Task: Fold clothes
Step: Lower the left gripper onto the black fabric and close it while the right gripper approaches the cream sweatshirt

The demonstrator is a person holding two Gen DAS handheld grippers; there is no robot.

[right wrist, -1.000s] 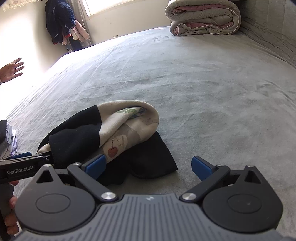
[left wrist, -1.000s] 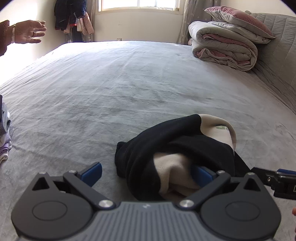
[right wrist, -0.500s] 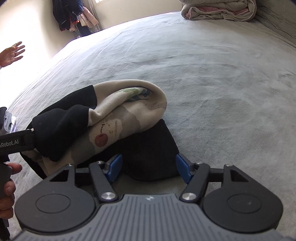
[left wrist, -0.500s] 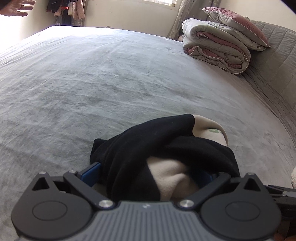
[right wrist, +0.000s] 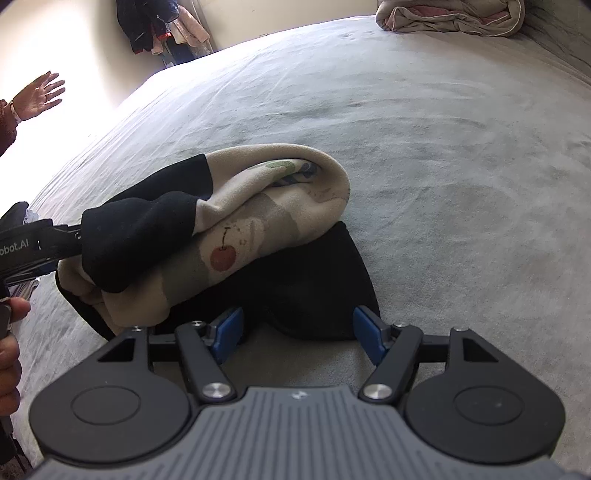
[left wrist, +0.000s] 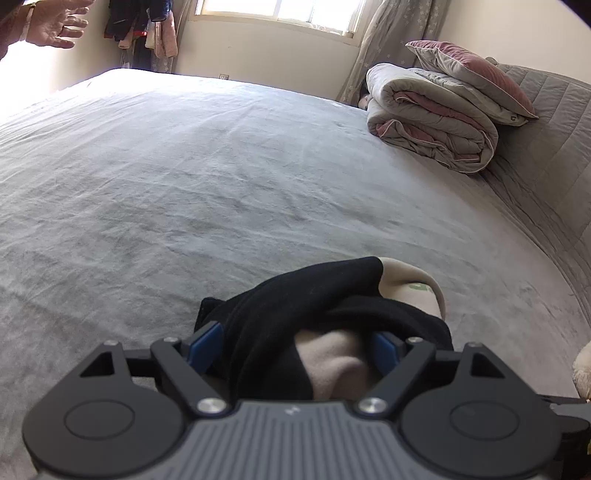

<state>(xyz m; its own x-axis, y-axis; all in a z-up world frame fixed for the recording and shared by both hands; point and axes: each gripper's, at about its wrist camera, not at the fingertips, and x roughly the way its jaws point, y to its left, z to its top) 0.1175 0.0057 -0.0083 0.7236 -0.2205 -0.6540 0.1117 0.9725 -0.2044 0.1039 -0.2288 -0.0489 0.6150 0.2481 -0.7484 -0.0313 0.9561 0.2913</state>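
A bundled garment, black with a cream body and a cherry print, lies on the grey bed sheet. My left gripper straddles the near end of the bundle. Its jaws are closing and the blue pads press into the cloth on both sides. From the right wrist view the left gripper enters at the left edge, under a black sleeve. My right gripper stands astride the flat black hem. Its jaws are opening slightly, with the hem between the pads.
A folded quilt with a pillow on top sits at the far right by a grey quilted headboard. Another person's raised hand shows at the far left. Clothes hang in the corner.
Both grippers have come closer over the garment and narrowed their jaws: the left around the bundle, the right around the black hem. The bundle has shifted slightly.
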